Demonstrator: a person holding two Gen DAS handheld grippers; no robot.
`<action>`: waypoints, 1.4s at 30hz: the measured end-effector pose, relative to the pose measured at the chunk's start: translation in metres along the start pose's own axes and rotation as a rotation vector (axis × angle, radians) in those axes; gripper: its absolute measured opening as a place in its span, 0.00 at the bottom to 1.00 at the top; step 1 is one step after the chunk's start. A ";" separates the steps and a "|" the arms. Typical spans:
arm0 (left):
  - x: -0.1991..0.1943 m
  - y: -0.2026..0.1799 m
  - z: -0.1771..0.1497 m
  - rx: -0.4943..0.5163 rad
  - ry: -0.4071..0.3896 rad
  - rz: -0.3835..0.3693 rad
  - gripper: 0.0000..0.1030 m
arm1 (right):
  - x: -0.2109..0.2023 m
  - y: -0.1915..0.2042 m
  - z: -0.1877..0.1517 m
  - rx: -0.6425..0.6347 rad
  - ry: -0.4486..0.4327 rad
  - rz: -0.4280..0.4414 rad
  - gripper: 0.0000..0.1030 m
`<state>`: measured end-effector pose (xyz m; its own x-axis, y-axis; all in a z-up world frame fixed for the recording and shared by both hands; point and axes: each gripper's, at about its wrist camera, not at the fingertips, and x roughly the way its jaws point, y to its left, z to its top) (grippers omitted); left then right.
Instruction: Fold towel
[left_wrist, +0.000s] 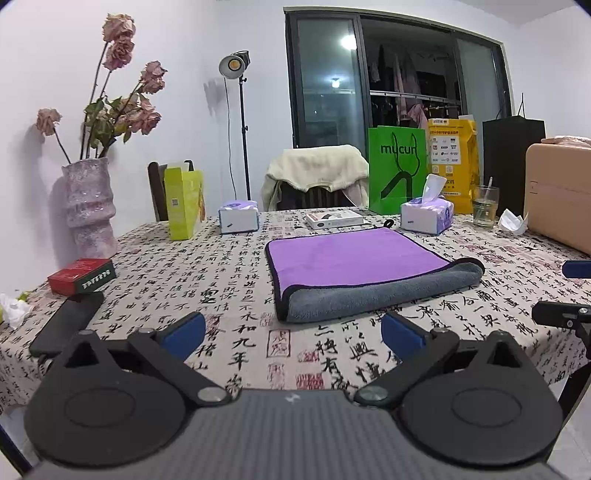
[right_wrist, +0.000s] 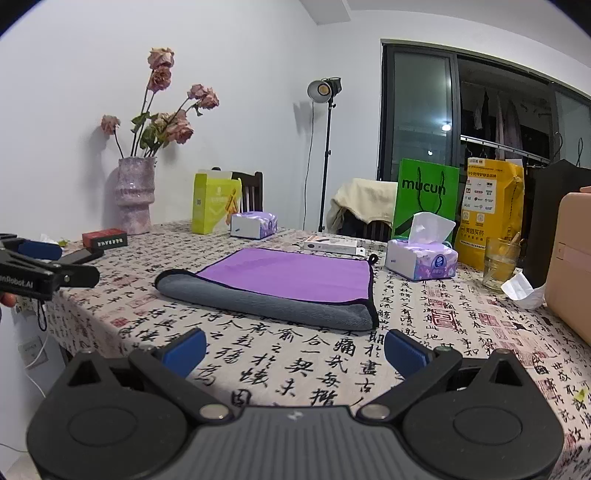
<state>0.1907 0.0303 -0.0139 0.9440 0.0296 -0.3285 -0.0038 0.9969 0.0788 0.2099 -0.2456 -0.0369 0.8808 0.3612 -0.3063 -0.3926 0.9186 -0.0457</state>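
Observation:
A towel (left_wrist: 354, 262), purple on top and grey underneath, lies folded in half on the table, with the grey fold along its near edge. It also shows in the right wrist view (right_wrist: 288, 280). My left gripper (left_wrist: 293, 332) is open and empty, hovering above the tablecloth just short of the towel's near edge. My right gripper (right_wrist: 295, 350) is open and empty too, a little back from the towel's near right corner. The right gripper shows at the right edge of the left wrist view (left_wrist: 569, 291). The left gripper shows at the left edge of the right wrist view (right_wrist: 44, 266).
The table (left_wrist: 236, 354) has a calligraphy-print cloth. On it stand a vase of dried roses (left_wrist: 88, 206), a red box (left_wrist: 81, 275), a phone (left_wrist: 66, 321), two tissue packs (left_wrist: 426, 216), a white box (left_wrist: 334, 218), bags (left_wrist: 397, 170), a glass (left_wrist: 484, 206) and a tan case (left_wrist: 557, 195).

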 end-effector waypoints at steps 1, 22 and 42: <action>0.003 0.000 0.002 -0.002 0.002 0.001 1.00 | 0.003 -0.002 0.001 -0.001 0.006 0.000 1.00; 0.072 0.004 0.017 -0.036 0.092 -0.051 1.00 | 0.066 -0.051 0.017 0.125 0.088 0.014 1.00; 0.141 0.013 0.031 -0.100 0.193 -0.113 0.92 | 0.132 -0.085 0.035 0.151 0.164 0.051 0.99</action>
<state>0.3340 0.0454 -0.0303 0.8597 -0.0791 -0.5047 0.0569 0.9966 -0.0593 0.3686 -0.2702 -0.0404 0.8011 0.3885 -0.4554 -0.3808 0.9177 0.1130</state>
